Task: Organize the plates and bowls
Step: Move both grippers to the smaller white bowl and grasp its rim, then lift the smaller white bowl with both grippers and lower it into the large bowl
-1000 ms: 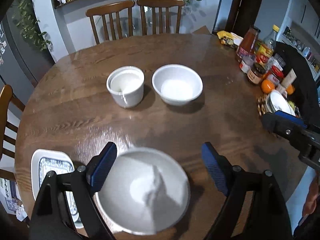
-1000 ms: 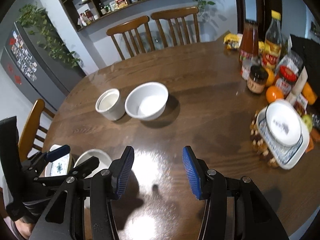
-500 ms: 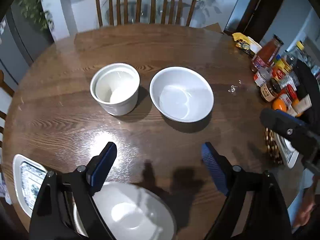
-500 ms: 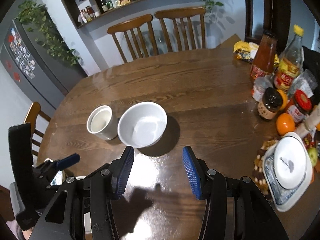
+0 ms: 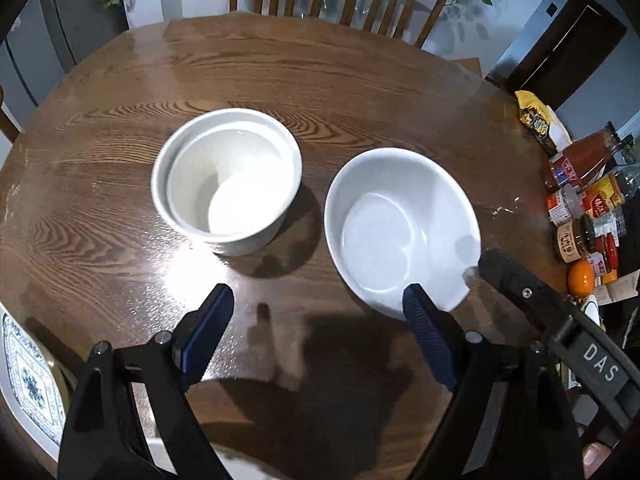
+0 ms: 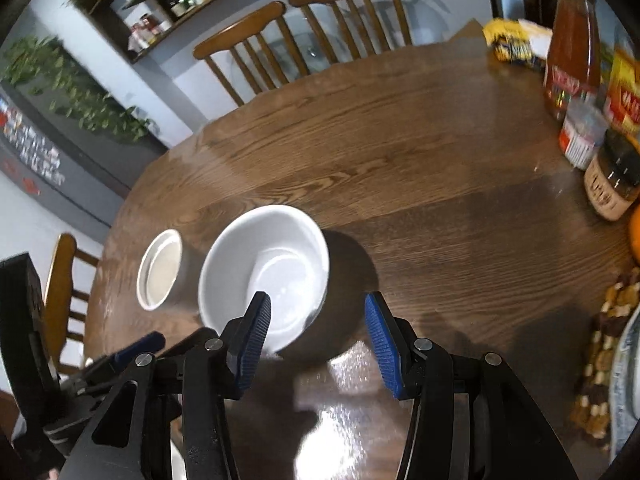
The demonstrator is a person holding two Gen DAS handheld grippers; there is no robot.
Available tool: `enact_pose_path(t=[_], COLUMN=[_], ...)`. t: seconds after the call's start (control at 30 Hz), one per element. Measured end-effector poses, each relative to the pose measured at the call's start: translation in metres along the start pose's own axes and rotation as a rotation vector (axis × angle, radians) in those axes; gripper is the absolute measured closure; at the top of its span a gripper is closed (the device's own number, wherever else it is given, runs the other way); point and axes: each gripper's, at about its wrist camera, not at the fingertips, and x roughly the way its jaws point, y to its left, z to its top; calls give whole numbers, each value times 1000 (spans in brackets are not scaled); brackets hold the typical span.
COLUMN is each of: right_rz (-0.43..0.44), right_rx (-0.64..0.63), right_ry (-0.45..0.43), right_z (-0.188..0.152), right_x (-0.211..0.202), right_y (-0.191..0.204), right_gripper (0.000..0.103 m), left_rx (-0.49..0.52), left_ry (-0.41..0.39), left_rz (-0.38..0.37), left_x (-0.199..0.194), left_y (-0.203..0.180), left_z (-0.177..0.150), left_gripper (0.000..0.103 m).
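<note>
Between claws [image 5: 318, 322], bare table [image 5: 280, 340]

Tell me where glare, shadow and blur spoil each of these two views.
Left wrist view: glare on the table beside the straight-sided bowl, gripper shadows below the wide bowl, mostly sharp. Right wrist view: glare patch on the near wood, the bottles at right and the shelves smeared by motion blur, fisheye bending the edges.

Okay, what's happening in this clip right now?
A person holds a hand-held gripper in each hand over a round wooden table. Both are open and empty. The right hand-held gripper is at the near rim of the wide white bowl. The left hand-held gripper hovers in front of that bowl and the straight-sided white bowl beside it.
</note>
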Motion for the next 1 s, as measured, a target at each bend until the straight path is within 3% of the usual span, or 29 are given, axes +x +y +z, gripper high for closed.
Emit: enact_pose_path(t=[0.17, 0.27, 0.37, 0.43, 0.5, 0.7, 1.0], right_rz=[24, 35, 42, 39, 39, 17, 9], right_rx=[16, 21, 24, 20, 11, -28, -42], right_ry=[15, 20, 30, 37, 45, 51, 14], right_z=[2, 2, 4, 4, 4, 2, -10], right_x=[9, 12, 15, 17, 19, 19, -2], right_y=[-5, -6, -8, -8, -6, 0, 7], right_gripper=[52, 53, 61, 67, 77, 94, 94], left_rx=[15, 27, 34, 41, 55, 100, 202], left_ry=[8, 10, 16, 23, 25, 35, -7], left_rz=[15, 21, 25, 25, 21, -7, -7], left_x=[9, 12, 16, 19, 21, 25, 10], left_y=[0, -1, 0, -2, -4, -12, -21], left_z=[6, 8, 9, 9, 10, 9, -7], left_gripper=[21, 30, 42, 44, 60, 79, 80])
